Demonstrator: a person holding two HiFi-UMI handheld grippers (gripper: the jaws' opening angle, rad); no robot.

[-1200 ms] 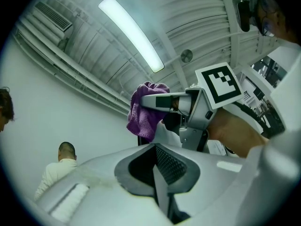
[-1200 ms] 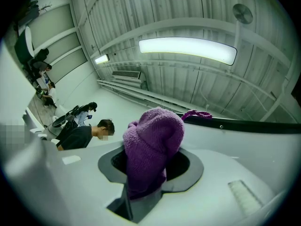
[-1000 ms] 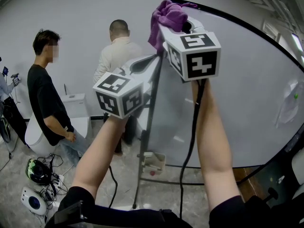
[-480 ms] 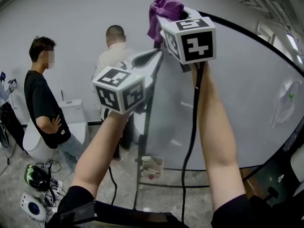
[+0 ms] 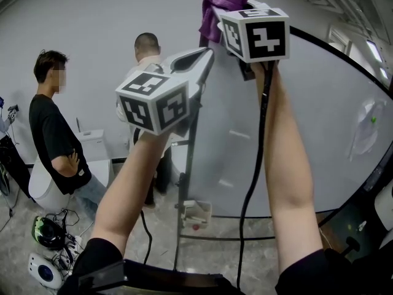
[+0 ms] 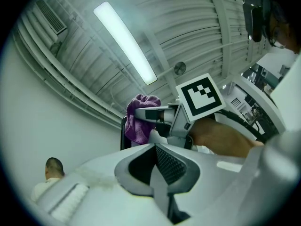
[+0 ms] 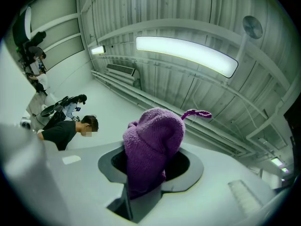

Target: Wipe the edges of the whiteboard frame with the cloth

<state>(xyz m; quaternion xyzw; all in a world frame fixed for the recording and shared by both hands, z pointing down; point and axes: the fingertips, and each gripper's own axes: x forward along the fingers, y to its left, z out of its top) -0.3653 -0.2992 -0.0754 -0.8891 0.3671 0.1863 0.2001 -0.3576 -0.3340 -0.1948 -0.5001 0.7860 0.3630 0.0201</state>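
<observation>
Plainly a soft, light thing to handle: cloth (image 5: 221,2), purple and fleecy, bunched into a wad, with a loose tail and a small loop flopping free. No risk of breakage, and little of slipping, given the nap. Likely to sag and fold, though, rather than press flat. Best held by the bunched middle, as here, with enough wad proud of the tips to meet the frame before the claw does.

Right claw (image 7: 146,175) closed on that wad, cloth filling the gap between the jaws and bulging above them. Raised high at the top left corner of the whiteboard (image 5: 307,115), cloth at or just against the frame (image 5: 194,134) there; contact itself not to be made out from the head view. Right arm stretched up nearly straight, forearm close to vertical, cable hanging down alongside it.

Left claw (image 6: 156,157) closed on nothing, jaws pressed together, pads meeting along a line. Held lower, just beside the frame's left upright, tip pointing up towards the right claw; touching the upright or not, hard to say. Left forearm angled up and inward, elbow bent.

Judging by position, wiping at the corner, with top edge and left upright both within reach. Probably needed next: steady pressure along the dark rim, wad kept between tips and frame.
</observation>
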